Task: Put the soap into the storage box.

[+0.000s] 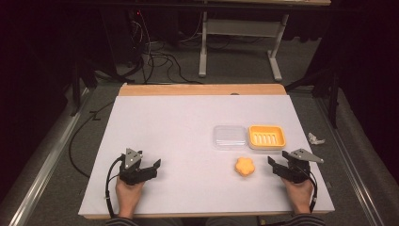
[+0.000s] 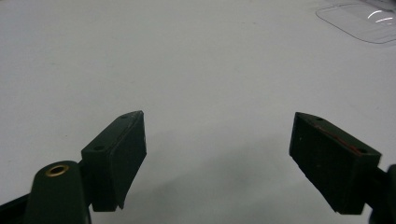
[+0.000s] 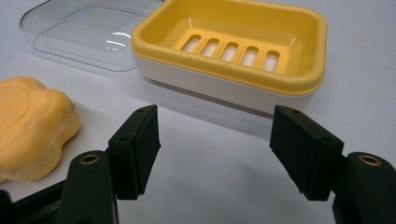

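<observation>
An orange flower-shaped soap (image 1: 244,166) (image 3: 32,128) lies on the white table (image 1: 188,136). Behind it stand a yellow slotted soap dish (image 1: 267,137) (image 3: 233,46), with nothing in it, and a clear plastic lid (image 1: 229,136) (image 3: 84,32) (image 2: 364,21) to its left. My right gripper (image 1: 275,163) (image 3: 215,140) rests open to the right of the soap, in front of the dish, nothing between its jaws. At the table's front left my left gripper (image 1: 154,168) (image 2: 217,144) lies open over bare table, far from the soap.
A crumpled white scrap (image 1: 315,139) lies off the table's right edge. Beyond the far wooden edge (image 1: 202,89) are cables (image 1: 155,52) on the floor and another table's legs (image 1: 203,42). The person's hands hold both grippers near the front edge.
</observation>
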Demonstrator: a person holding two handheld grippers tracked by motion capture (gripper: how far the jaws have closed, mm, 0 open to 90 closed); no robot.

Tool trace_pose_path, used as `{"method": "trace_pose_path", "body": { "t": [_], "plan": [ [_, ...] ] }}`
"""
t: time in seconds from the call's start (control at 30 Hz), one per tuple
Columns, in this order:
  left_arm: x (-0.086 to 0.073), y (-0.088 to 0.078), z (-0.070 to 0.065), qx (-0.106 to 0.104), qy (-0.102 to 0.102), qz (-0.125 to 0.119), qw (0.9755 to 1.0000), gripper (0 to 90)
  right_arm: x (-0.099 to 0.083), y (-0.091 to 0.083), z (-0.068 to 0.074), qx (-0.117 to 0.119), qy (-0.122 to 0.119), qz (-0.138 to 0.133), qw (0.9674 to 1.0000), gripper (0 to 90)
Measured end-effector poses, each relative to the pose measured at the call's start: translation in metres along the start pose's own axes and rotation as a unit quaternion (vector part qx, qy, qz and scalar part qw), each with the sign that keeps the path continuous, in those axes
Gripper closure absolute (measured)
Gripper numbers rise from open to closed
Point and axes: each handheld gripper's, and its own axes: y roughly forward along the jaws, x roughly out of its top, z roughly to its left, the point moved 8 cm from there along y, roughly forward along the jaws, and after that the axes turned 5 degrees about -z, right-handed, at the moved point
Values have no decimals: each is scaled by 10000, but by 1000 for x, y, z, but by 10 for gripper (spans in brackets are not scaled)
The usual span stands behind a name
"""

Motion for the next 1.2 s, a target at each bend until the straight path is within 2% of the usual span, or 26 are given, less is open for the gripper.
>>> {"method": "trace_pose_path", "body": {
  "t": [0.37,0.57,0.97,1.2],
  "plan": [
    [0,0,0,-4,-12,29,10000,197,0,-1,0,-80,-6,-10,10000,339],
    [0,0,1,15,-30,11,10000,194,-1,1,-2,-27,142,55,9999,343],
    [0,1,1,13,-39,38,10000,200,0,0,-4,-25,198,33,9998,353],
    [0,0,1,19,-61,15,10000,197,1,0,-2,-33,96,5,9999,369]
  ]
}}
